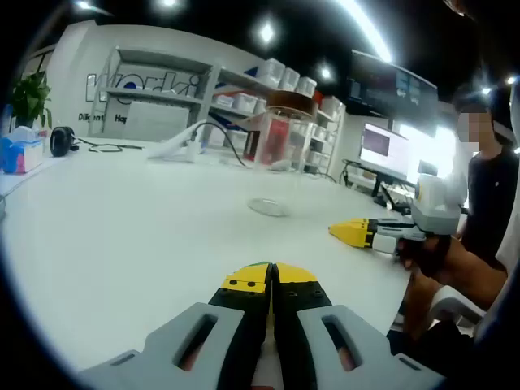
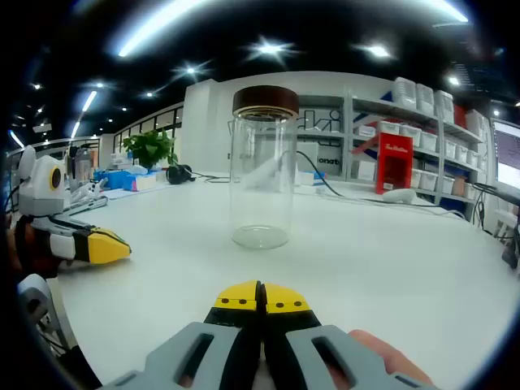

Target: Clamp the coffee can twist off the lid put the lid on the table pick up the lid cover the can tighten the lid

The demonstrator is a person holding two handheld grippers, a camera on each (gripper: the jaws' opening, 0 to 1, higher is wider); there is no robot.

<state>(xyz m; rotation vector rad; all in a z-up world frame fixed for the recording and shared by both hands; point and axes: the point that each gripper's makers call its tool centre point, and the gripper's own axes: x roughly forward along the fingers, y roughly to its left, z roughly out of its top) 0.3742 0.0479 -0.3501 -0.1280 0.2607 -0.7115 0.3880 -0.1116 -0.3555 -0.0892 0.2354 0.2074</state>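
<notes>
While both grippers rest apart, fingers pressed together, left gripper [image 1: 272,280] and right gripper [image 2: 261,297] point at twelve o'clock toward the lidded coffee can [image 2: 262,166] upright on the worktop [image 2: 390,244].

left tool [image 1: 272,276] grey with black jaws, yellow tips, right tool [image 2: 261,296] alike, person's black top [image 1: 491,203]

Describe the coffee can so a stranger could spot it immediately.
Look at the white table. Standing upright near its middle, apart from both grippers, is the coffee can: a tall, clear, empty jar. Its dark brown lid sets it apart from the boxes and cables behind.
</notes>
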